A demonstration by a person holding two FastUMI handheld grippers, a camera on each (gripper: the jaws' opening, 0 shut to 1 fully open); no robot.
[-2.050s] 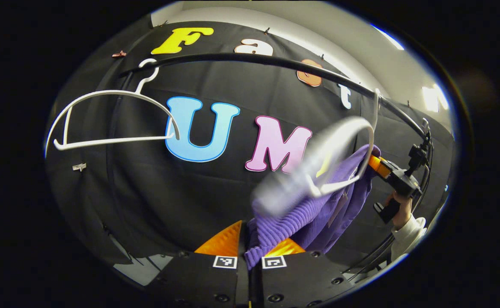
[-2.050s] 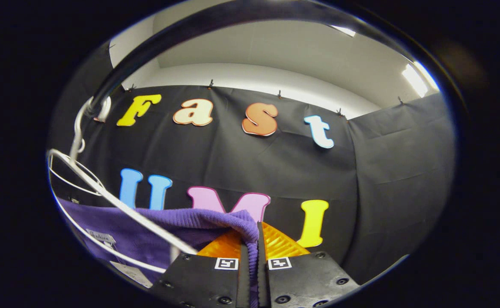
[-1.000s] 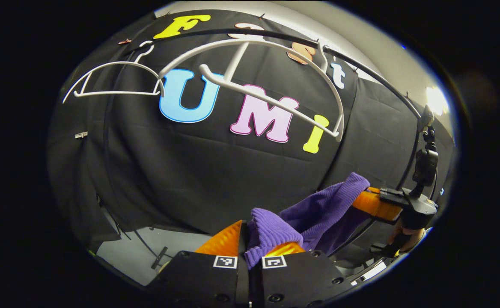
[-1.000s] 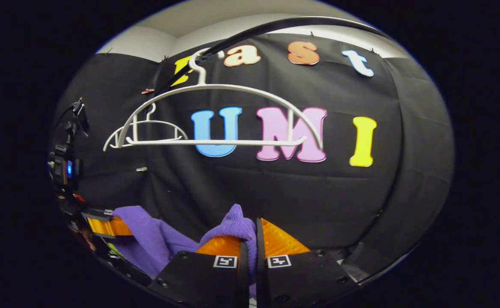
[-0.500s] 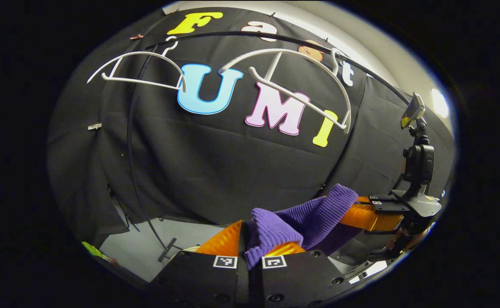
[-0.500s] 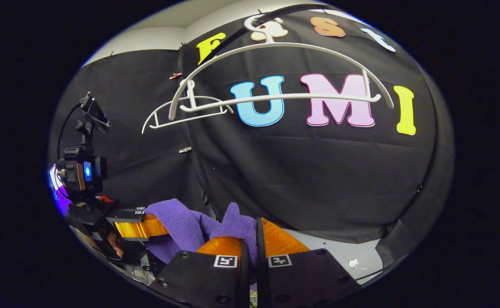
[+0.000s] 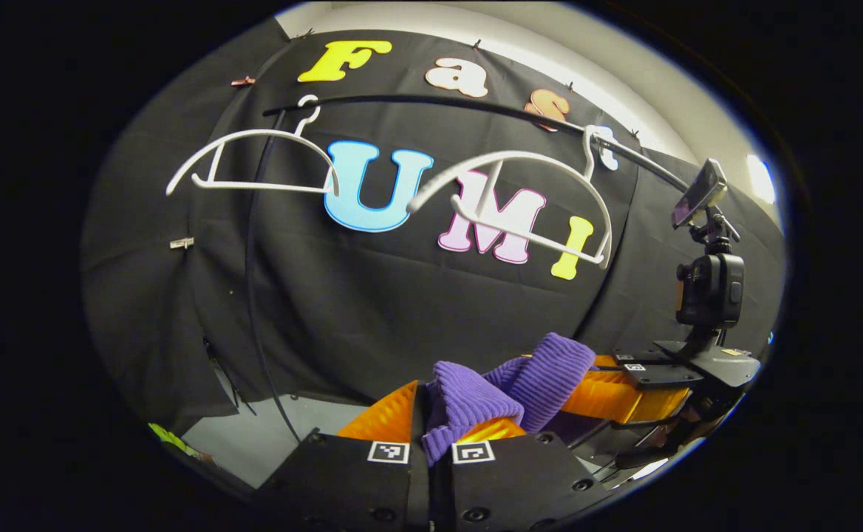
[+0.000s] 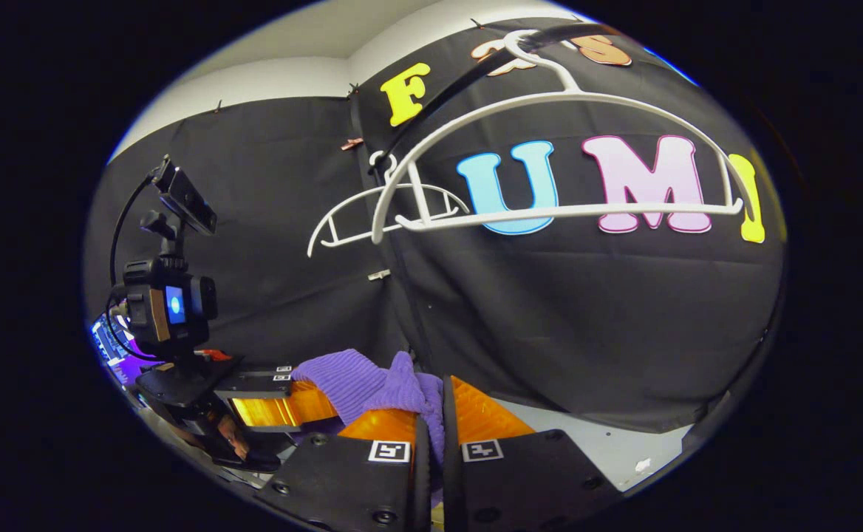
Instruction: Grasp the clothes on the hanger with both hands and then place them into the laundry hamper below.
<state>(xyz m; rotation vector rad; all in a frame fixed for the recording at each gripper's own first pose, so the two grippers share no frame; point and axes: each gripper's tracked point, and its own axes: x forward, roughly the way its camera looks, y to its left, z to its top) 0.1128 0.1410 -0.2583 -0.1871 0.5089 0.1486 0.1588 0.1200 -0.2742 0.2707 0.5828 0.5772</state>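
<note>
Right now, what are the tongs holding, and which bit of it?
Both tongs are shut on the purple sweater. The left tongs pinch a bunched ribbed edge; the right tongs pinch another bunched fold. The two white hangers hang bare.

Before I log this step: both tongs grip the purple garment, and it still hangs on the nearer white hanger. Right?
Not quite. Both tongs, left and right, do grip the purple garment, but it is off the nearer white hanger, which hangs bare on the rail in the left gripper view.
</note>
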